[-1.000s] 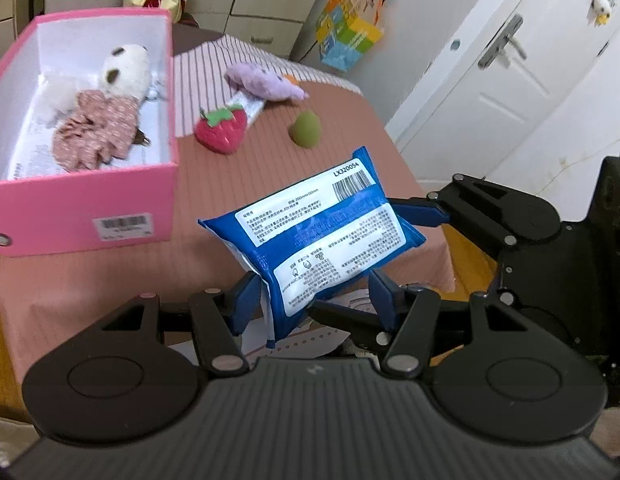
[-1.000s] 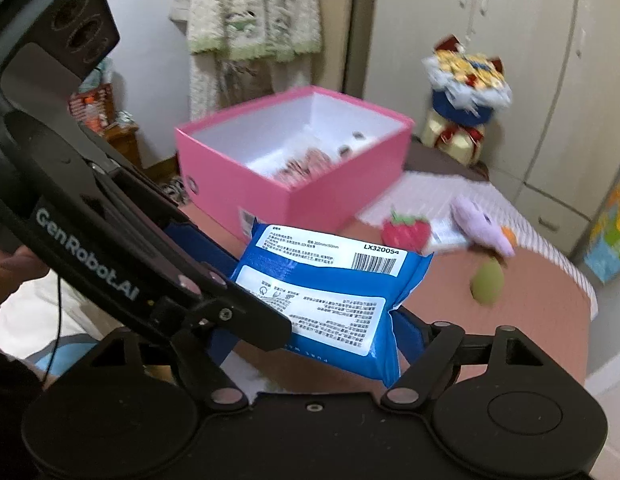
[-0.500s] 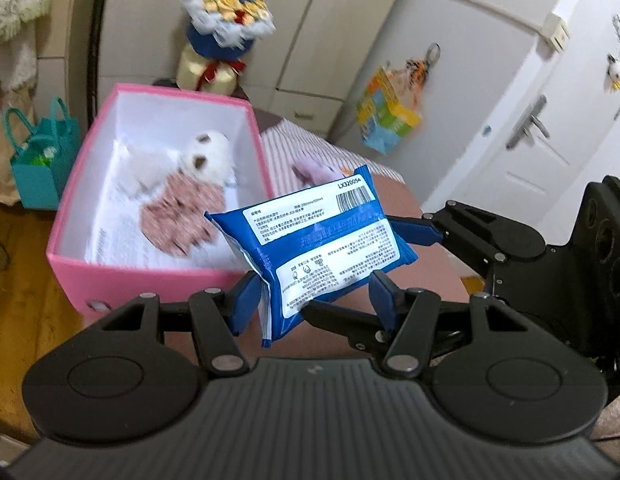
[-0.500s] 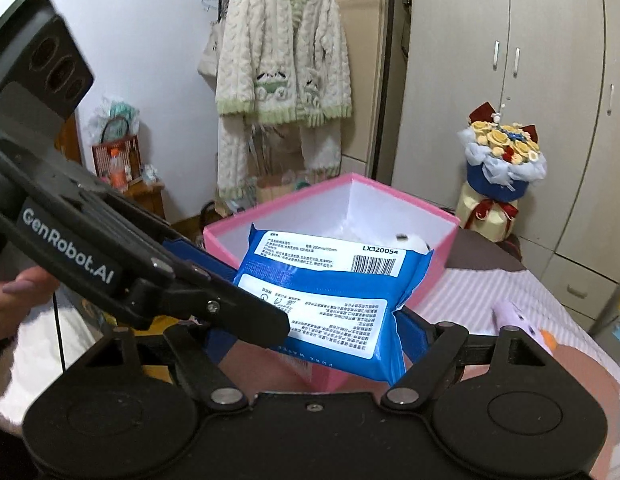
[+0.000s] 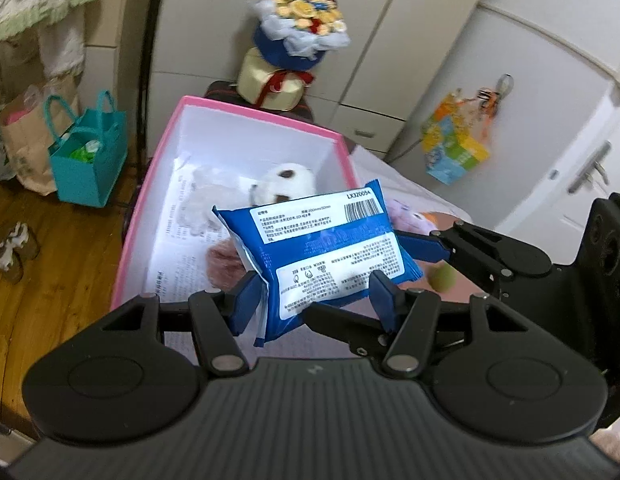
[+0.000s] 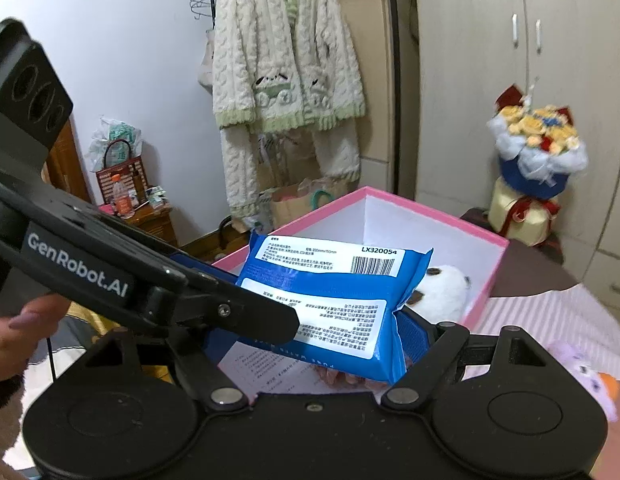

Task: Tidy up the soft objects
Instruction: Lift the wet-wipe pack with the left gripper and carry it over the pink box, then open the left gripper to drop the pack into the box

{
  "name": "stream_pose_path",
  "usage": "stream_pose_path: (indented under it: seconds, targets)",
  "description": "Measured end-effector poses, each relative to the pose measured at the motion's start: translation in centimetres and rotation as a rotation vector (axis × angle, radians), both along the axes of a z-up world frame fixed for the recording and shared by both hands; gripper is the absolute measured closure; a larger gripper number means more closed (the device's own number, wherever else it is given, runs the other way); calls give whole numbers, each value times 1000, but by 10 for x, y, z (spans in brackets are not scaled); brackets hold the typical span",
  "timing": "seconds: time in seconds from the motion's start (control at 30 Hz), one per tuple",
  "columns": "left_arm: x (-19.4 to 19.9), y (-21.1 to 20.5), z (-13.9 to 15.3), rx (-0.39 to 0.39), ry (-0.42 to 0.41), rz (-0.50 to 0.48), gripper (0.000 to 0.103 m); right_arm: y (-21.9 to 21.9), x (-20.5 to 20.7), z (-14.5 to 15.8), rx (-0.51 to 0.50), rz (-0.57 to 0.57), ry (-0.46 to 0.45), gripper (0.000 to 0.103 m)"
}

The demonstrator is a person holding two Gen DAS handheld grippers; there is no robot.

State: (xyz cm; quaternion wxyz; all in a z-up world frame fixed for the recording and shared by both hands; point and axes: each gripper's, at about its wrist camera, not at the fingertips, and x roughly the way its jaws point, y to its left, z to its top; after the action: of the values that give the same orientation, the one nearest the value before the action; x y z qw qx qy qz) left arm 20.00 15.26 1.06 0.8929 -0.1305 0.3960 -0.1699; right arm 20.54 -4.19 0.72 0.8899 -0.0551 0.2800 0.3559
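wipes pack (image 5: 326, 256) clamped by both tongs above pink box (image 5: 245, 110)

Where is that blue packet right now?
The blue packet is in the air, pinched between both grippers, just over the near end of the pink box, in front of the white plush.

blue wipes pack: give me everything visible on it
The blue wipes pack is a soft, glossy plastic pouch with white printed label panels, a barcode and the code LX320054. Its end seams are crimped. It is held in the air, tilted, above the pink box, clamped by both the left gripper and the right gripper.
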Motion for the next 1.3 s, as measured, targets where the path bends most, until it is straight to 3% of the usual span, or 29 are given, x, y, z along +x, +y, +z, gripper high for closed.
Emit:
stream_pose_path:
  seconds: [0.23, 0.37, 0.47, 0.63, 0.83, 1.03, 1.17, 1.3]
  targets:
    - [23, 14, -22, -15, 32, 80, 46, -1, 39, -19, 71, 83, 107, 19]
    - [35, 16, -30, 43, 31, 111, 46, 3, 50, -29, 50, 88, 149, 42]
    - [42, 17, -35, 62, 41, 116, 46, 8, 58, -35, 34, 94, 166, 46]
    - [46, 12, -41, 156, 28, 126, 45, 23, 64, -42, -37, 122, 147, 47]
    - [26, 3, -31, 307, -105, 151, 43, 22, 58, -44, -84, 128, 92, 47]
    - [5, 13, -19, 249, -117, 138, 43, 4, 40, -34, -67, 116, 74, 47]
    - [-17, 14, -6, 209, -148, 115, 43, -17, 25, -18, 8, 107, 91, 46]
    - [-38, 10, 8, 180, -194, 74, 43, -30, 1, -3, -10, 87, 33, 46]
